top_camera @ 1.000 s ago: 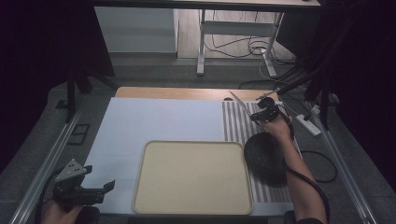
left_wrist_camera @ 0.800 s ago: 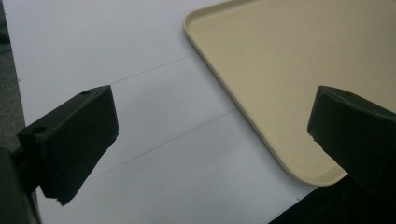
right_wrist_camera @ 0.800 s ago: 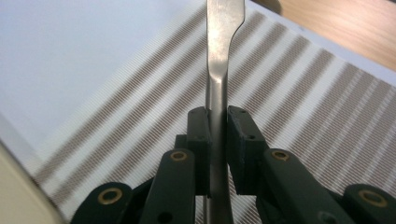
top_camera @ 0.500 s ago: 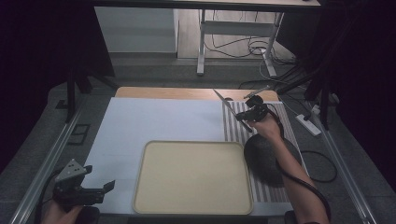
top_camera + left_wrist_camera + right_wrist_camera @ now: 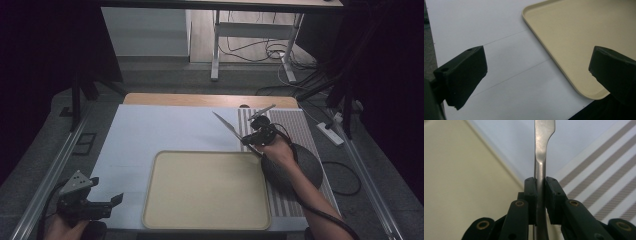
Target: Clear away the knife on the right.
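My right gripper (image 5: 251, 138) is shut on a metal table knife (image 5: 225, 123), whose blade points up and to the left over the white mat. It hovers just off the far right corner of the beige tray (image 5: 200, 153). In the right gripper view the knife (image 5: 543, 140) stands clamped between the pads of the right gripper (image 5: 540, 192), with the tray (image 5: 461, 170) at the left. My left gripper (image 5: 114, 204) rests at the near left, open and holding nothing. In the left gripper view, the left gripper (image 5: 536, 72) faces the tray's near corner (image 5: 584, 92).
A white mat (image 5: 160, 130) covers the table under the tray. A brown-striped mat (image 5: 300, 125) lies at the right, with a dark round object (image 5: 300, 167) on it beneath the right forearm. Metal rails run along both table sides.
The right hand has carried the knife leftward and nearer, from over the striped mat to the tray's far right corner. The left gripper has stayed still.
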Demonstrator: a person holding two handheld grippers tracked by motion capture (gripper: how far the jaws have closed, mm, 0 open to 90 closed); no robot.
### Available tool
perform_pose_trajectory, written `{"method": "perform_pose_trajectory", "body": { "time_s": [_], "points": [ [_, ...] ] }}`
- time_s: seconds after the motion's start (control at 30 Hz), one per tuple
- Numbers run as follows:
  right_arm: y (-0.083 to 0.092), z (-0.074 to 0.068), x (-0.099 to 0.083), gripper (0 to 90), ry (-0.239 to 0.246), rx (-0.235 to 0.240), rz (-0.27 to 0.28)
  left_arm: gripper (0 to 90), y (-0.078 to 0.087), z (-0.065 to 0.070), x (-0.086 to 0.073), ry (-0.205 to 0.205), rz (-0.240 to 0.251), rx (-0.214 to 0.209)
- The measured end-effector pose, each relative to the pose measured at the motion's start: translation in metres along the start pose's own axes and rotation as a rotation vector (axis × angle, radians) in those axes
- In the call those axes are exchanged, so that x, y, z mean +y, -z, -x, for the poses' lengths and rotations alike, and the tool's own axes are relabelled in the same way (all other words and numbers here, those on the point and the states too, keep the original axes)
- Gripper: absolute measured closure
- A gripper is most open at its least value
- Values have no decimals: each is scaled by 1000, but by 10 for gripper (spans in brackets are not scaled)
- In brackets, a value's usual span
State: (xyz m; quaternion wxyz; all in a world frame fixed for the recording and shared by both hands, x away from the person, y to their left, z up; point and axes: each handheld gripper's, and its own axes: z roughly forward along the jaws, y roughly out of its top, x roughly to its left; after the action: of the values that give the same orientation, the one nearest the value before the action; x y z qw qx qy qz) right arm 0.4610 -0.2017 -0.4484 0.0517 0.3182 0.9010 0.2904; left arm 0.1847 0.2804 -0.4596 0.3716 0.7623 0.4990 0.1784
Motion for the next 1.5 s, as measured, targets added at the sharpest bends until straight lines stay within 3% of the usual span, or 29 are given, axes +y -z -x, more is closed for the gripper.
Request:
{"method": "perform_pose_trajectory", "body": {
  "time_s": [0.1,0.7,1.03,1.2,1.23,1.33,1.4,1.43,1.5],
  "points": [
    [2,-18,-7,804,5,13,-19,17,0,0,0,0,3,-1],
    [14,-79,-51,804,-11,9,-105,17,0,0,0,-1,0,-3],
    [5,-114,-88,803,-22,-5,-224,17,0,0,0,-3,2,-5],
    [-2,-121,-96,801,6,-13,-286,17,0,0,0,-1,0,-6],
    [-1,-121,-95,792,6,12,-300,17,0,0,0,-1,-1,-7],
    [1,-118,-96,787,-8,40,-289,17,0,-1,1,6,-1,-11],
    [3,-118,-92,783,23,31,-268,17,-1,-1,1,6,-3,-11],
    [5,-120,-86,873,49,31,-244,17,-1,-1,1,7,-3,-11],
    [6,-122,-82,900,65,48,-225,17,-1,-1,1,2,-5,-9]
  ]
}}
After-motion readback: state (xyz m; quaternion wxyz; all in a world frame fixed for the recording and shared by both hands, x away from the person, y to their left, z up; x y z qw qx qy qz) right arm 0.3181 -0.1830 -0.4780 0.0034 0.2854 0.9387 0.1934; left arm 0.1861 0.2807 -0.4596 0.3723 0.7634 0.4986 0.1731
